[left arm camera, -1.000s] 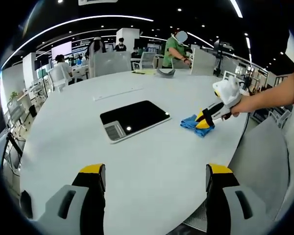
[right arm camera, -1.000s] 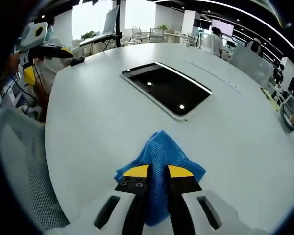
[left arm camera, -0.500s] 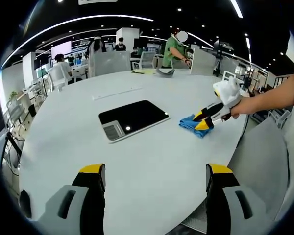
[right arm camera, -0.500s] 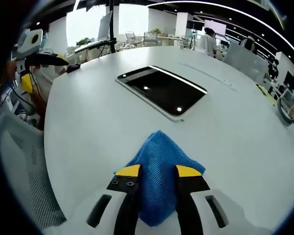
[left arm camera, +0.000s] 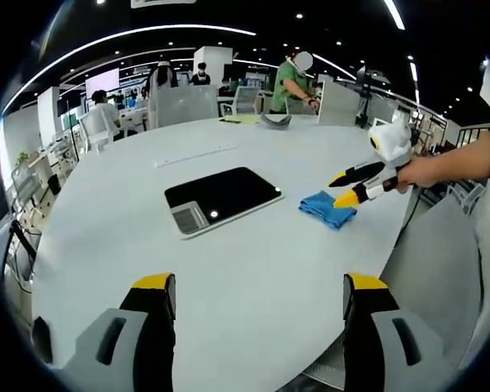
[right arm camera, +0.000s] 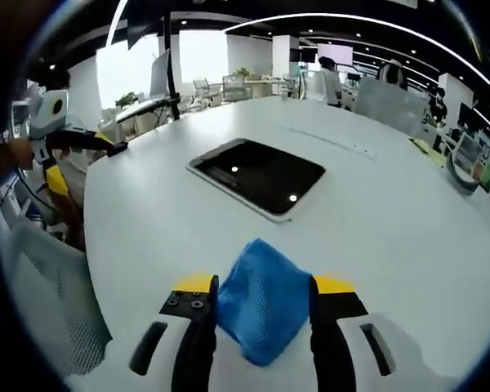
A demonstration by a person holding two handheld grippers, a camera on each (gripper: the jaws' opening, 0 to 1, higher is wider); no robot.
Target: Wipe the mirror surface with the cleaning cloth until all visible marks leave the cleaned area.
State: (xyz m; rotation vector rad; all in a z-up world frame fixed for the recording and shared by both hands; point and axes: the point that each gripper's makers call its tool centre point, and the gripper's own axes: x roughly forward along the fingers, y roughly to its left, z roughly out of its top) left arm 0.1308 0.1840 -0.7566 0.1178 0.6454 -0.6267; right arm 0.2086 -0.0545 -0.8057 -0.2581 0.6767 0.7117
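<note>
Broad white round tabletop (left arm camera: 253,269) spread across both views, in an open-plan office with white chairs and people at the far edge. Rectangular mirror (left arm camera: 222,198) lay flat near the tabletop's middle, white-framed, dark glass showing reflected ceiling lights; in the right gripper view, mirror (right arm camera: 258,175) at about 12 o'clock from the cloth, well apart from it. Blue cleaning cloth (left arm camera: 327,207) sat crumpled on the tabletop at about 3 o'clock from the mirror in the left gripper view, near it but not touching. In the right gripper view, cloth (right arm camera: 261,299) lay between the two yellow-tipped jaws of the right claw (right arm camera: 264,286), jaws spread wide to either side of it, not pinching it; whether the tips touched its edges could not be told. Seen from the left gripper view, right claw (left arm camera: 340,189) hung just above the cloth at its 1 o'clock, jaws parted, held by a hand (left arm camera: 420,172). Left claw (left arm camera: 260,284) stood at 6 o'clock of its own view, jaws wide apart with bare tabletop between them. In the right gripper view, left claw (right arm camera: 106,144) appeared at 9 o'clock beyond the tabletop's edge.
</note>
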